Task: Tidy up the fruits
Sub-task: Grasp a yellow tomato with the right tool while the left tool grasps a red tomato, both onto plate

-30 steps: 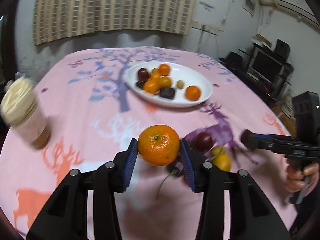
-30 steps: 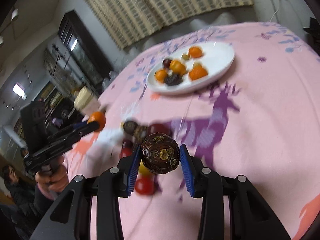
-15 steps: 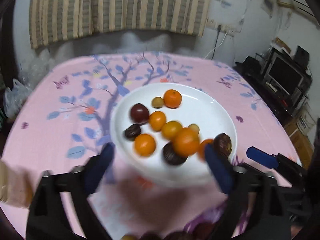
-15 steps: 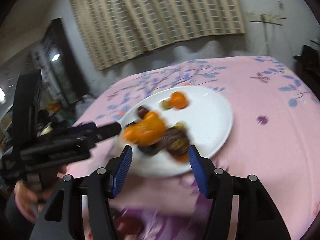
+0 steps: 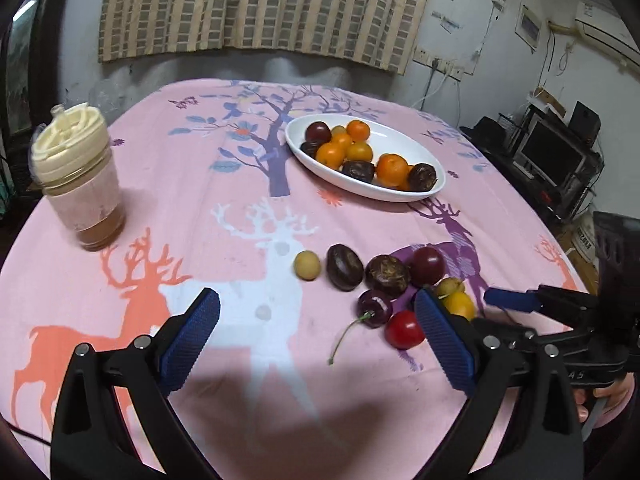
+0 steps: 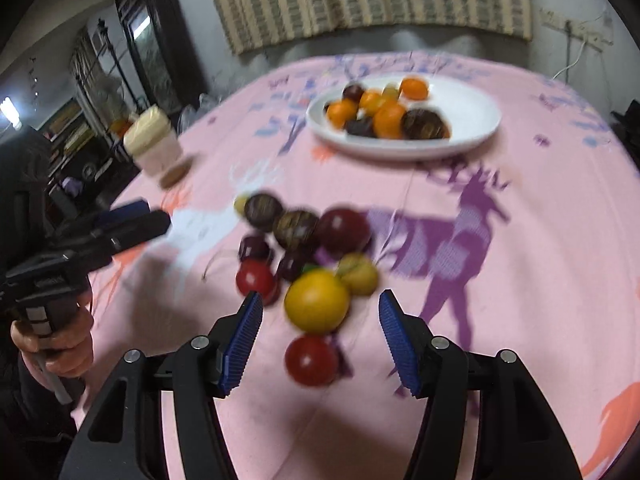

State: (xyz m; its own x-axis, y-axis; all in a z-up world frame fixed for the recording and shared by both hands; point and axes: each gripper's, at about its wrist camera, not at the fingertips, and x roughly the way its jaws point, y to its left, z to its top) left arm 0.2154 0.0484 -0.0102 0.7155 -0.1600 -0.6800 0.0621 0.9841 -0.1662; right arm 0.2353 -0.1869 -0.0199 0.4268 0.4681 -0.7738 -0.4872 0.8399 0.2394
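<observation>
A: State of each hand-held gripper?

B: Left hand-held gripper [image 5: 316, 320]: released, nothing between its pads. Right hand-held gripper [image 6: 320, 326]: released, jaws spread either side of a yellow fruit [image 6: 316, 300] lying on the desk [image 6: 540, 280].

A: Fruit locations?

B: Loose fruits [image 5: 384, 280] sit clustered at centre right of the left view. The white plate [image 5: 400, 196], upper centre, holds oranges and dark fruits. A lidded jar [image 5: 80, 176] stands at left.

Glossy white plate [image 5: 434, 190]; matt printed cloth tablecloth [image 5: 192, 200].

Loose fruit [image 5: 384, 280] (plate [image 5: 434, 168] beyond)
</observation>
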